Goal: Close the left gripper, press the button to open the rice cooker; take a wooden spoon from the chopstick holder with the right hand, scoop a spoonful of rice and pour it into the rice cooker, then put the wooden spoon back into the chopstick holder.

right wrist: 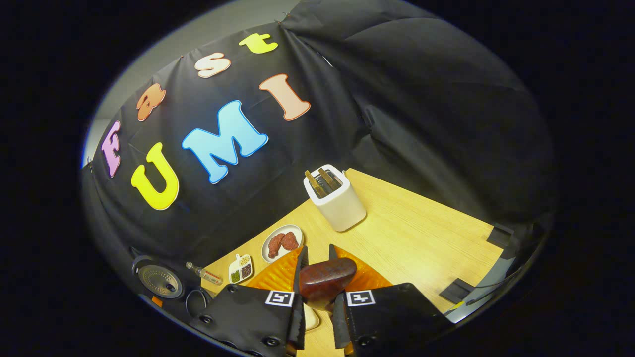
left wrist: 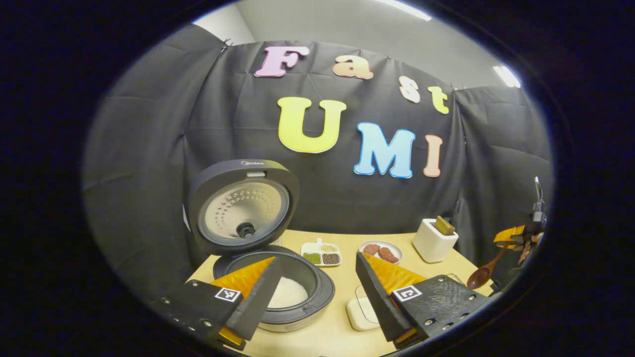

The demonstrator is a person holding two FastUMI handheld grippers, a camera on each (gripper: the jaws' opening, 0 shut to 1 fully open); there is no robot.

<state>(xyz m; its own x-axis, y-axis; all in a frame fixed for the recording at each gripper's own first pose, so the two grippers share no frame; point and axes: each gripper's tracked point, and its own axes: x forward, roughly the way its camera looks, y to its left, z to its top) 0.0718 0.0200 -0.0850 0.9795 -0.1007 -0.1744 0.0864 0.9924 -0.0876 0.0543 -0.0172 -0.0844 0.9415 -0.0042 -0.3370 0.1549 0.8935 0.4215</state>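
Observation:
The rice cooker (left wrist: 278,292) stands open at the table's left, its lid (left wrist: 243,208) upright and white rice in the pot. My left gripper (left wrist: 317,258) hangs open above the table, one finger over the pot's rim. At the far right, my right gripper (left wrist: 518,237) holds the wooden spoon (left wrist: 481,276), bowl hanging down. In the right gripper view, my right gripper (right wrist: 317,258) is shut on the spoon's dark brown end (right wrist: 327,278). The white chopstick holder (right wrist: 337,201) stands ahead of it with utensil handles in it, and shows at the back right as the holder (left wrist: 434,240).
A plate of meat (left wrist: 380,251) and a divided dish of beans (left wrist: 321,254) sit mid-table near the wall. A small cream container (left wrist: 361,313) lies right of the cooker. The wooden table (right wrist: 421,233) has black clamps (right wrist: 459,290) on its right edge.

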